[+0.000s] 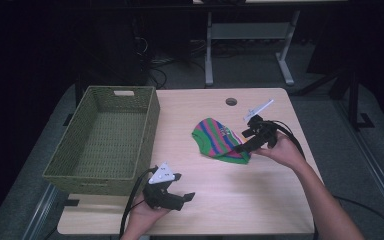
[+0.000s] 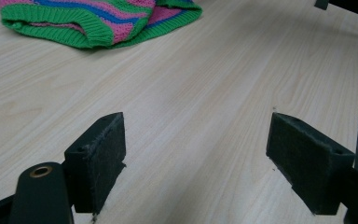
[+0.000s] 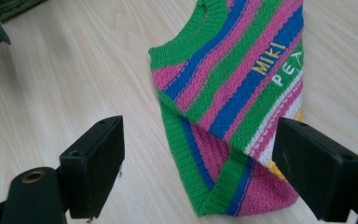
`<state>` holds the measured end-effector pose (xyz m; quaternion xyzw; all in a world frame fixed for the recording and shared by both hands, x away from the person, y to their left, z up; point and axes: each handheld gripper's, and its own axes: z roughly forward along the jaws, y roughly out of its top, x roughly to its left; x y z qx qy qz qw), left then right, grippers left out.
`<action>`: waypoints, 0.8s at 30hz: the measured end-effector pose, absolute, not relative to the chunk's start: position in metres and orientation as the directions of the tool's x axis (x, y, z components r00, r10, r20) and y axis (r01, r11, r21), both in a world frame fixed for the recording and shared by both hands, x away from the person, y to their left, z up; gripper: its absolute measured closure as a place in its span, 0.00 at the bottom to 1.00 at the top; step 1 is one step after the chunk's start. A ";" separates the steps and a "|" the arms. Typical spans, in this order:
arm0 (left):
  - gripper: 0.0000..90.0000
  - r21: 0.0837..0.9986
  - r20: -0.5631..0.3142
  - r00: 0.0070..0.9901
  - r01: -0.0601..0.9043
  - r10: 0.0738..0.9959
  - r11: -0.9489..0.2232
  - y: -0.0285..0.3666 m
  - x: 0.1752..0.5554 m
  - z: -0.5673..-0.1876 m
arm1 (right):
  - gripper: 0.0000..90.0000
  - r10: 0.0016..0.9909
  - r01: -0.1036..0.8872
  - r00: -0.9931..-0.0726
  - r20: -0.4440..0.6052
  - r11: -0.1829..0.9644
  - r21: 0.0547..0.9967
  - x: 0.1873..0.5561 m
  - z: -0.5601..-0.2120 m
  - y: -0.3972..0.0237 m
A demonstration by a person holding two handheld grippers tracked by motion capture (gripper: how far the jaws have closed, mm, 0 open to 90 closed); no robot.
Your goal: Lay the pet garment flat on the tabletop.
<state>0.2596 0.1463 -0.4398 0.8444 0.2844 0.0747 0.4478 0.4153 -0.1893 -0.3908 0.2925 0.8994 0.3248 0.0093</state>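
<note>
The right tongs (image 1: 241, 147) are seen spread wide in the right gripper view, with nothing between the 2 black jaws; in the high view their tips hang just over the near right edge of the small striped knitted garment in green, pink and blue (image 1: 219, 140). The garment is shown lying crumpled and partly folded on the pale wood-grain counter (image 1: 205, 200), right of centre, and in the right gripper view (image 3: 235, 102) its hem corner is framed between the jaws at 6 o'clock, with stitched letters at about 2 o'clock.

The left tongs (image 1: 186, 196) are likewise held wide and empty, low over bare counter near the front edge, with the garment (image 2: 98, 21) seen far off at 11 o'clock in the left gripper view.

A green woven rectangular basket (image 1: 80, 167) is set at the counter's left side, at 9 o'clock from the garment and well apart from it; nothing can be made out inside it.

A grasp of the garment by the right tongs is judged to be the step in hand. Because the knit is folded over itself, only the top layer might be pinched, so that the rest would trail or unfold when lifted. If the jaws are closed too near the hem, the soft edge could slip out. A loose trailing part could also be caught on the basket rim during any carry across.
</note>
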 end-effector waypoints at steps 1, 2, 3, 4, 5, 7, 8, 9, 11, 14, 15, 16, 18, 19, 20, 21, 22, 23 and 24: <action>0.21 0.798 -0.127 0.828 0.412 0.546 -0.439 0.147 0.260 -0.440 | 0.18 0.532 0.517 -0.830 0.169 0.620 0.591 0.416 -0.390 -0.189; 0.21 0.797 -0.126 0.828 0.412 0.546 -0.442 0.147 0.260 -0.439 | 0.18 0.536 0.522 -0.827 0.171 0.618 0.588 0.418 -0.389 -0.187; 0.21 0.798 -0.126 0.828 0.412 0.546 -0.440 0.147 0.260 -0.439 | 0.18 0.534 0.520 -0.828 0.169 0.619 0.589 0.420 -0.388 -0.187; 0.21 0.798 -0.127 0.828 0.413 0.547 -0.439 0.147 0.260 -0.439 | 0.18 0.534 0.522 -0.827 0.173 0.617 0.589 0.422 -0.387 -0.186; 0.21 0.797 -0.124 0.829 0.410 0.545 -0.443 0.147 0.260 -0.439 | 0.18 0.536 0.519 -0.828 0.168 0.618 0.591 0.424 -0.386 -0.186; 0.21 0.800 -0.127 0.829 0.410 0.545 -0.437 0.147 0.260 -0.439 | 0.18 0.540 0.525 -0.824 0.171 0.615 0.588 0.427 -0.385 -0.184; 0.21 0.801 -0.126 0.829 0.409 0.544 -0.438 0.146 0.260 -0.439 | 0.18 0.541 0.526 -0.824 0.170 0.616 0.587 0.429 -0.385 -0.184; 0.21 0.800 -0.127 0.830 0.410 0.544 -0.438 0.146 0.260 -0.439 | 0.18 0.542 0.524 -0.824 0.167 0.614 0.590 0.430 -0.384 -0.183; 0.21 0.801 -0.129 0.829 0.410 0.544 -0.436 0.147 0.260 -0.439 | 0.18 0.542 0.525 -0.823 0.171 0.612 0.591 0.433 -0.383 -0.183; 0.21 0.802 -0.130 0.828 0.411 0.545 -0.434 0.146 0.260 -0.439 | 0.18 0.543 0.525 -0.823 0.167 0.614 0.590 0.438 -0.383 -0.180; 0.21 0.801 -0.130 0.829 0.411 0.545 -0.434 0.146 0.261 -0.439 | 0.18 0.552 0.537 -0.816 0.174 0.612 0.581 0.439 -0.383 -0.178; 0.21 0.802 -0.130 0.829 0.411 0.545 -0.434 0.146 0.261 -0.439 | 0.18 0.552 0.533 -0.817 0.167 0.613 0.583 0.441 -0.383 -0.176; 0.21 0.802 -0.132 0.829 0.412 0.544 -0.433 0.146 0.261 -0.439 | 0.18 0.549 0.530 -0.820 0.164 0.618 0.581 0.444 -0.385 -0.171; 0.21 0.802 -0.132 0.829 0.412 0.544 -0.432 0.146 0.260 -0.439 | 0.18 0.550 0.530 -0.819 0.162 0.620 0.579 0.444 -0.386 -0.169; 0.21 0.803 -0.133 0.829 0.411 0.543 -0.432 0.146 0.260 -0.439 | 0.18 0.552 0.531 -0.818 0.159 0.620 0.578 0.445 -0.387 -0.168; 0.21 0.803 -0.136 0.828 0.414 0.544 -0.429 0.146 0.260 -0.439 | 0.18 0.550 0.527 -0.820 0.157 0.620 0.581 0.446 -0.388 -0.167; 0.21 0.803 -0.136 0.828 0.414 0.545 -0.429 0.146 0.260 -0.439 | 0.18 0.560 0.533 -0.815 0.151 0.620 0.575 0.448 -0.389 -0.166; 0.21 0.802 -0.140 0.826 0.418 0.546 -0.426 0.146 0.260 -0.439 | 0.18 0.564 0.534 -0.813 0.147 0.621 0.573 0.449 -0.390 -0.166; 0.21 0.802 -0.139 0.826 0.417 0.546 -0.427 0.147 0.260 -0.439 | 0.18 0.570 0.541 -0.808 0.150 0.617 0.571 0.451 -0.392 -0.165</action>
